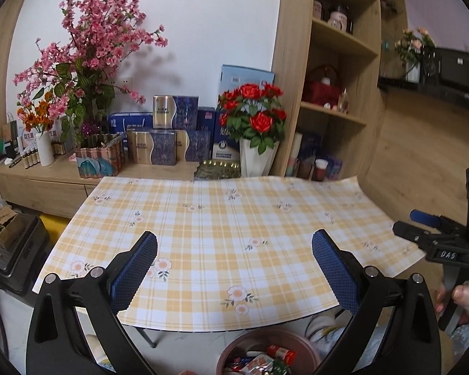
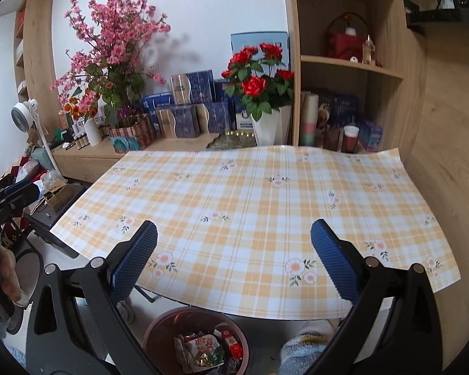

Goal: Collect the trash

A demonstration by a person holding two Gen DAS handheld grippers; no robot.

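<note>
The round reddish-brown plastic waste bin stands on the floor, below the near edge of the table. It holds crumpled snack wrappers: one white with a floral print, one red, one gold-green foil. The left wrist view shows the same bin at its lower edge, partly cut off.

The table carries a yellow-and-white checked tablecloth with small flower prints.

The left gripper is positioned above the near table edge. Its blue textured pads are spread wide, with nothing between them. The right gripper is in the same condition: pads fully apart, nothing gripped. A hand grips the right unit's handle at the right edge of the left view.

Behind the table, a low wooden sideboard carries:
- a rectangular planter with pink blossom branches;
- stacked blue-and-gold gift boxes;
- a white vase of red roses;
- a slim white vase of orange flowers.

An open wooden shelf unit to the right holds a red basket, a glass bottle and cups; smaller contents are possibly jars, too blurred to confirm.
</note>
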